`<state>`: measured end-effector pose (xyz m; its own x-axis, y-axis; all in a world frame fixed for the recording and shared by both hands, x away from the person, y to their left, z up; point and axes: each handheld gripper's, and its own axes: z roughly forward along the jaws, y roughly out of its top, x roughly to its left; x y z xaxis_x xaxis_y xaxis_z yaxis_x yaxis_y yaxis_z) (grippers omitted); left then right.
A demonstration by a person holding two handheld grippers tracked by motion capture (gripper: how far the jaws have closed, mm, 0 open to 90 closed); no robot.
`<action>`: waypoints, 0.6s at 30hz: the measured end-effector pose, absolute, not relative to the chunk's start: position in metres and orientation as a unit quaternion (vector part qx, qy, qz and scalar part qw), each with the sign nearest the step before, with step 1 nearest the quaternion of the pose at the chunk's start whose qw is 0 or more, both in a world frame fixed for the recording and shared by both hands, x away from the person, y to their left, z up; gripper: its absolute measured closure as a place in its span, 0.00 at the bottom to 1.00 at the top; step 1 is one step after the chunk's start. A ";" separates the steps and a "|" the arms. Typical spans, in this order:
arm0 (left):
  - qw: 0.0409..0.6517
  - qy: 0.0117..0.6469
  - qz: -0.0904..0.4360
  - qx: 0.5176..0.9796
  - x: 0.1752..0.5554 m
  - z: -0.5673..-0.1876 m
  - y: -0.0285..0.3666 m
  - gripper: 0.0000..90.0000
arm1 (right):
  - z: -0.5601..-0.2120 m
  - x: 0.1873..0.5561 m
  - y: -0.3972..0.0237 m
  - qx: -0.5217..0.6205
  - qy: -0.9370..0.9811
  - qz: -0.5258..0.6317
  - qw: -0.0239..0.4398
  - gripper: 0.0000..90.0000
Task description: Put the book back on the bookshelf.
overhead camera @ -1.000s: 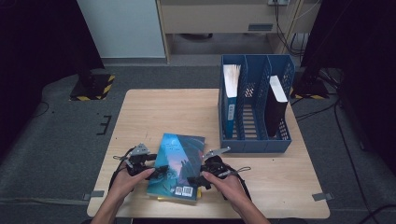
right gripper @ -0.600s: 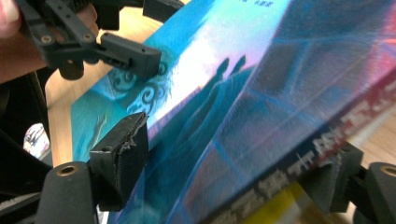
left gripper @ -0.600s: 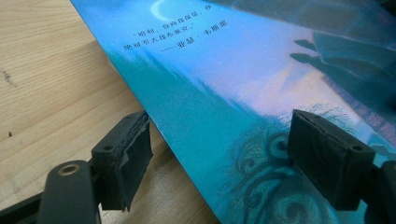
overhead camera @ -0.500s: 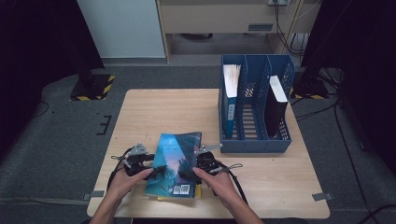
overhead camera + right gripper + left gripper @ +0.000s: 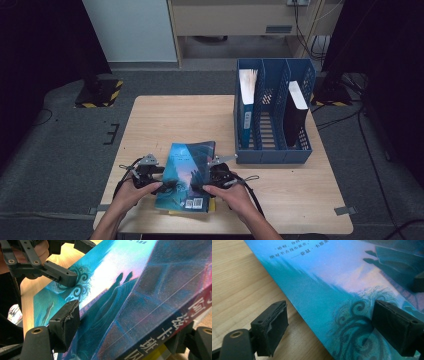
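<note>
Lying at lower centre of the high view, near the table's (image 5: 165, 115) front edge — a teal book (image 5: 186, 175) atop a yellow-edged one (image 5: 212, 205) peeking out beneath, long axis running up the frame with a slight lean to the right. Flanked on both long edges: left gripper (image 5: 167, 184) at the book's lower-left edge, right gripper (image 5: 199, 184) at the spine side; equally near, neither favoured. In the left gripper view, jaws spread and just opened wider, one pad over the bare wood, the other over the cover (image 5: 332, 290), nothing pinched. In the right gripper view, jaws straddling the spine edge (image 5: 160, 340) (upper pad on the cover, lower one under the spine), having just closed further; whether truly clamped — hard to tell, though seemingly bearing on it. Standing well apart at upper right: the blue file rack (image 5: 272, 155), middle slot free.
</note>
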<state>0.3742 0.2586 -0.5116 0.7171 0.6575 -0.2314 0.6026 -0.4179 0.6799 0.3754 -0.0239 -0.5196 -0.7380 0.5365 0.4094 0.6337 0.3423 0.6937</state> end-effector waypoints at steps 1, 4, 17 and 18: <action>0.388 0.372 0.027 0.843 0.375 -0.512 0.258 0.14 | -0.520 0.376 -0.024 -0.357 -0.818 -0.448 0.054 0.28; 0.385 0.370 0.008 0.846 0.377 -0.513 0.258 0.13 | -0.518 0.377 -0.023 -0.358 -0.820 -0.443 0.058 0.28; 0.376 0.357 -0.029 0.855 0.383 -0.514 0.262 0.13 | -0.516 0.380 -0.022 -0.351 -0.828 -0.433 0.064 0.28; 0.376 0.357 -0.031 0.855 0.384 -0.514 0.262 0.13 | -0.516 0.380 -0.023 -0.351 -0.828 -0.433 0.065 0.28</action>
<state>0.3835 0.2622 -0.5138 0.7437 0.5865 -0.3209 0.6330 -0.4632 0.6203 0.3803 -0.0225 -0.5164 -0.7459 0.5245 0.4106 0.6365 0.3795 0.6715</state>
